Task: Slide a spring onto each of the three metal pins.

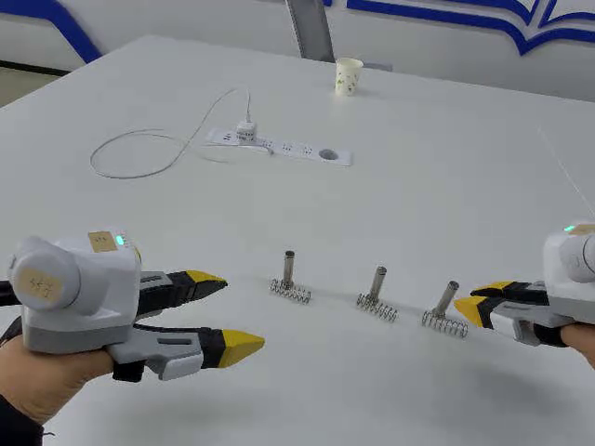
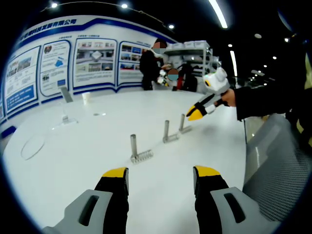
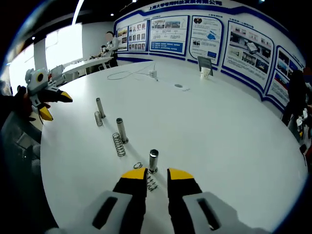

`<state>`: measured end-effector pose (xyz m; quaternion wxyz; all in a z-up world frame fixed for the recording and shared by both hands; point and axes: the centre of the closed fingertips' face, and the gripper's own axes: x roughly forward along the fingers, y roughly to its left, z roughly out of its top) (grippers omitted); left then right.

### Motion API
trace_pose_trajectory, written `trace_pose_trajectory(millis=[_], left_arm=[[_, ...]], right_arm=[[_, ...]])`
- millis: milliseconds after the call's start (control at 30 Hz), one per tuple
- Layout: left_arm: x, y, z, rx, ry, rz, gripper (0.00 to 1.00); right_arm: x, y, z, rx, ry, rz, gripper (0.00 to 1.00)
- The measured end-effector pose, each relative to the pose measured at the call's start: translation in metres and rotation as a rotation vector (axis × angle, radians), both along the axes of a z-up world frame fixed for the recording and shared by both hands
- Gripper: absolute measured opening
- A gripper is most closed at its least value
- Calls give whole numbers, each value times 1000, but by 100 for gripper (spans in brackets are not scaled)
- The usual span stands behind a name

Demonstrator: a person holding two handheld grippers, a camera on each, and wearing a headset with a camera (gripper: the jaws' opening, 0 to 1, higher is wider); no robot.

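Left gripper (image 2: 161, 173) hangs wide open, right gripper (image 3: 157, 174) barely parted over the spring (image 3: 152, 184) lying by its pin (image 3: 153, 161) on the desk (image 3: 219, 122). Pinch off-center and that spring probably shoots away.

White round table (image 1: 446, 186), blue-trimmed poster wall (image 3: 195, 29), ceiling strip lights (image 2: 219, 13)

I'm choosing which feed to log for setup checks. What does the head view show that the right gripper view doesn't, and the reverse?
The head view adds the right gripper seen from outside, white body included, and the hand that grips the left gripper. The right gripper view adds the wall posters and people at far tables. Both share the three standing pins, the springs lying at their bases with none threaded on, the open left gripper, the paper cup and the power strip.
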<state>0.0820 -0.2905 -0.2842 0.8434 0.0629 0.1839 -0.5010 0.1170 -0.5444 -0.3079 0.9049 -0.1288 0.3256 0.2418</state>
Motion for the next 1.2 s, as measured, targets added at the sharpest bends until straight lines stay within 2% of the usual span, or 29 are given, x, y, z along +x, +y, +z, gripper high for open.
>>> trace_pose_trajectory(millis=[100, 300, 500, 567, 800, 1200], left_arm=[[0, 0, 0, 1, 1, -1, 54], [-1, -1, -1, 2, 5, -3, 54], [-2, -1, -2, 7, 10, -5, 54], [-2, -1, -3, 9, 12, -6, 54], [-3, -1, -5, 14, 20, -7, 54], [-2, -1, -7, 15, 26, -2, 53]], right_arm=[[-3, -2, -5, 8, 13, 34, 17], [-11, 2, -17, 18, 27, 149, 17], [-13, -3, -27, 5, 50, 171, 18], [-15, 0, -27, 18, 52, 189, 18], [-16, 5, -30, -17, 46, 267, 17], [-16, 10, -37, -19, 62, 308, 16]])
